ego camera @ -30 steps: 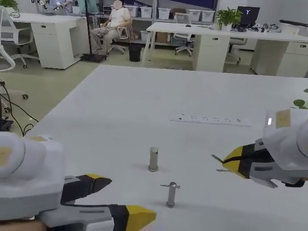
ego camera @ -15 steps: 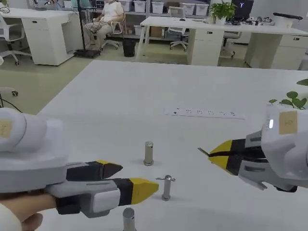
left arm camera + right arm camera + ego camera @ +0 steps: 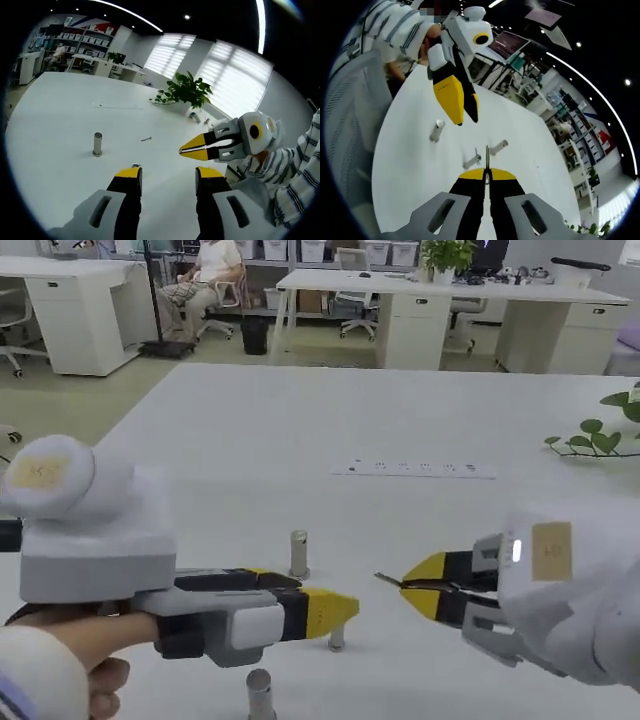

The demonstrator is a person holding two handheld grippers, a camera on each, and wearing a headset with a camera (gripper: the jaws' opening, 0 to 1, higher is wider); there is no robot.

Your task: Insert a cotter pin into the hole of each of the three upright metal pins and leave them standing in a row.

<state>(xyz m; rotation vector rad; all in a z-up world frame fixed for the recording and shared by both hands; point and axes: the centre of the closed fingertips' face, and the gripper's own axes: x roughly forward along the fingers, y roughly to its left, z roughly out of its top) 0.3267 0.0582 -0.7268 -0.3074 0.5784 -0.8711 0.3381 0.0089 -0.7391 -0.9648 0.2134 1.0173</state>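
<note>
Three upright metal pins stand on the white table (image 3: 250, 440): a far pin (image 3: 298, 553), a middle pin (image 3: 337, 639) largely hidden behind my left gripper, and a near pin (image 3: 260, 695). In the right gripper view they appear as the near pin (image 3: 436, 131), the middle pin (image 3: 472, 161) with a cotter pin across its top, and the far pin (image 3: 498, 147). My left gripper (image 3: 330, 595) is open, its jaws (image 3: 170, 175) apart just over the middle pin. My right gripper (image 3: 403, 589) is shut on a thin cotter pin (image 3: 486, 156), which points at the pins.
A white power strip (image 3: 415, 469) lies further back on the table. A leafy sprig (image 3: 598, 437) reaches in at the right edge. One loose cotter pin (image 3: 146, 139) lies on the table beyond the far pin (image 3: 97, 144). Desks and a seated person fill the room behind.
My left gripper has swung right and forward until it covers the middle pin. My right gripper has carried the cotter pin leftward, closer to the pins. The head camera tilted down.
</note>
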